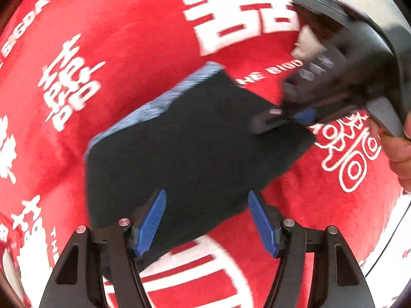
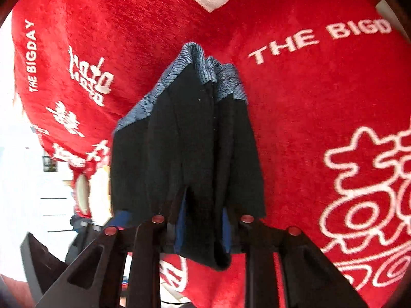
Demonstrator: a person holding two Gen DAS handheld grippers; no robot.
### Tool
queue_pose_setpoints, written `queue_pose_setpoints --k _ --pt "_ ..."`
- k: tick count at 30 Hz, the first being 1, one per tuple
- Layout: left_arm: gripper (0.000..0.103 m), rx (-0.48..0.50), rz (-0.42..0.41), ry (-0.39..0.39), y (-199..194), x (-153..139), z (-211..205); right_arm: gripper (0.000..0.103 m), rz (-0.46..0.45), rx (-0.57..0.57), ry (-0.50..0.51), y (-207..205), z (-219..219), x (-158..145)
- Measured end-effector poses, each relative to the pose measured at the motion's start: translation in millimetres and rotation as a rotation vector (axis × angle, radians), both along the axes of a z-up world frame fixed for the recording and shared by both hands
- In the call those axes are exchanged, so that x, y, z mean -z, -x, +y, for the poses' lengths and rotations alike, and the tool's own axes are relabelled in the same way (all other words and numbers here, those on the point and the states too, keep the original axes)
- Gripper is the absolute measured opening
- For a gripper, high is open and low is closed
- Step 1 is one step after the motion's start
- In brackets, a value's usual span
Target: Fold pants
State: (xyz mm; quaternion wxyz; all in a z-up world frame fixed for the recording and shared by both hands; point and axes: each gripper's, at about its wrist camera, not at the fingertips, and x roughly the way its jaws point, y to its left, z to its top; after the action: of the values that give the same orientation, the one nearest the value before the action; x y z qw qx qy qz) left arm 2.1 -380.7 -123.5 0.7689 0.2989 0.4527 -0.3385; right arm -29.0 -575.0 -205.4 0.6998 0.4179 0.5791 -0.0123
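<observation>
Black pants [image 1: 185, 154] with a blue-grey waistband [image 1: 143, 110] lie folded into a flat block on a red blanket [image 1: 128, 38]. My left gripper [image 1: 205, 192] stands open over the block's near edge, its blue pads [image 1: 151, 220] apart on either side of the cloth. My right gripper [image 1: 282, 119], blurred, sits at the block's right corner. In the right wrist view the pants [image 2: 190, 133] stretch away from the right gripper [image 2: 204, 205], which is shut on a bunched fold of black cloth. The waistband [image 2: 197, 61] is at the far end.
The red blanket [image 2: 308, 102] carries white lettering and large white characters. A person's hand [image 1: 400, 151] holds the right gripper's handle. The blanket's edge and a bright white floor [image 2: 30, 179] lie to the left in the right wrist view.
</observation>
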Motion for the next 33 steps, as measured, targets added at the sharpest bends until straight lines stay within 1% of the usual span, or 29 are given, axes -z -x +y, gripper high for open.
queue_pose_setpoints --k 1,2,3,4,6,7,8,9,10,13,16,19,20,21,24,27,33 --pt "0.068 -0.028 -0.005 -0.001 -7 -3 9 0.036 0.014 -0.004 0.035 0 1 -3" --pt "0.068 -0.055 -0.011 -0.004 -14 -4 15 0.044 0.038 -0.013 0.092 0 3 -7" --pt "0.068 -0.086 -0.015 -0.005 -21 -6 22 0.045 0.062 -0.027 0.151 0 5 -10" --pt "0.068 -0.124 -0.018 -0.006 -30 -7 32 0.046 0.076 -0.041 0.196 0 7 -13" --pt "0.068 -0.199 -0.029 -0.013 -47 -8 48 0.045 0.083 -0.039 0.228 -2 8 -19" --pt "0.068 -0.243 -0.026 -0.014 -59 -7 57 0.044 0.088 -0.034 0.25 -3 8 -22" --pt "0.068 -0.278 -0.018 -0.014 -70 -5 64 0.039 0.086 -0.028 0.28 -4 8 -27" --pt "0.068 -0.31 -0.008 -0.015 -77 -3 69 0.036 0.073 -0.019 0.297 -6 7 -33" --pt "0.068 -0.346 0.004 -0.018 -86 1 75 0.033 0.06 -0.011 0.298 -8 7 -38" --pt "0.068 -0.416 0.054 -0.006 -103 9 88 0.033 0.01 0.001 0.28 -20 12 -47" --pt "0.068 -0.443 0.127 -0.002 -113 23 92 0.033 -0.012 -0.051 0.273 -37 30 -50" --pt "0.069 -0.46 0.169 0.003 -121 36 92 0.033 0.018 -0.131 0.31 -45 47 -40" --pt "0.078 -0.467 0.175 0.006 -122 38 93 0.033 0.042 -0.151 0.322 -46 52 -34" --pt "0.083 -0.472 0.18 0.007 -123 40 94 0.033 0.059 -0.16 0.332 -45 55 -28" --pt "0.085 -0.484 0.22 0.026 -129 45 99 0.033 0.067 -0.162 0.357 -38 61 -20" --pt "0.085 -0.488 0.252 0.035 -133 47 103 0.033 0.066 -0.168 0.379 -34 63 -20" --pt "0.085 -0.488 0.301 0.001 -141 48 100 0.034 0.082 -0.144 0.399 -30 64 -20"
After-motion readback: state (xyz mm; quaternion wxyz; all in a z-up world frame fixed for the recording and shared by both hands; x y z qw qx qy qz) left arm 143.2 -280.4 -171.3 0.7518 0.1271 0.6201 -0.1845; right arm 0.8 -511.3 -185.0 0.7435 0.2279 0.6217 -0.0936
